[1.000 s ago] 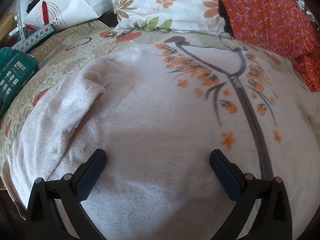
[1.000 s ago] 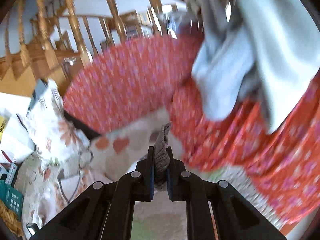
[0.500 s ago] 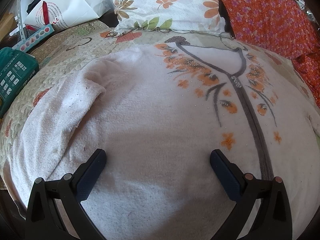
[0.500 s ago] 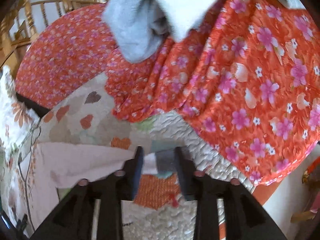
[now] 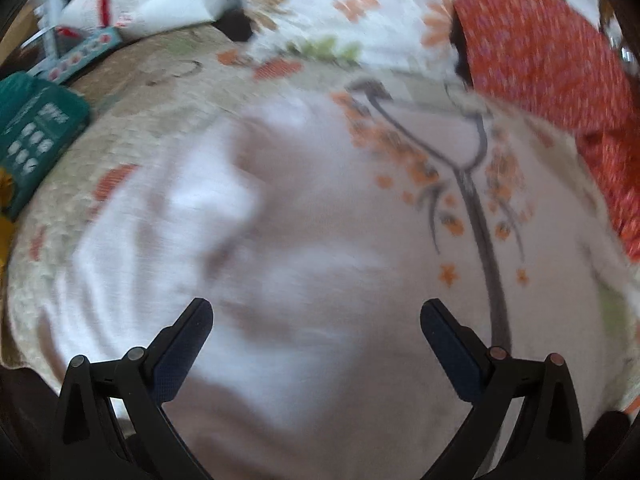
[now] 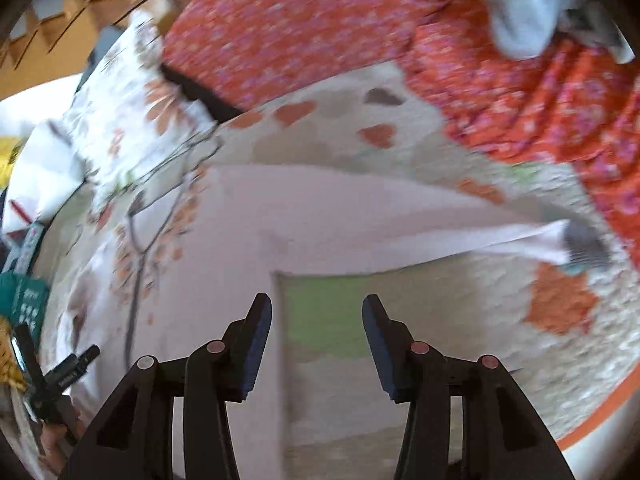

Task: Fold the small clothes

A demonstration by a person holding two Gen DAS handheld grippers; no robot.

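A green box [image 5: 36, 136] sits at the far left edge of the quilt [image 5: 132, 120]. The left gripper [image 5: 316, 316], jaws spread wide and empty, hangs over the white sweater [image 5: 320, 240] lying flat on the quilt. The right gripper [image 6: 316, 312], whose jaws have just been opening, holds nothing above the sweater's right edge, its sleeve [image 6: 500, 236] stretching right toward the red cloth [image 6: 560, 128].

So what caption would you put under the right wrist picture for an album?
Open right claw, nothing between its fingers, above a white sweater spread on a patchwork quilt.
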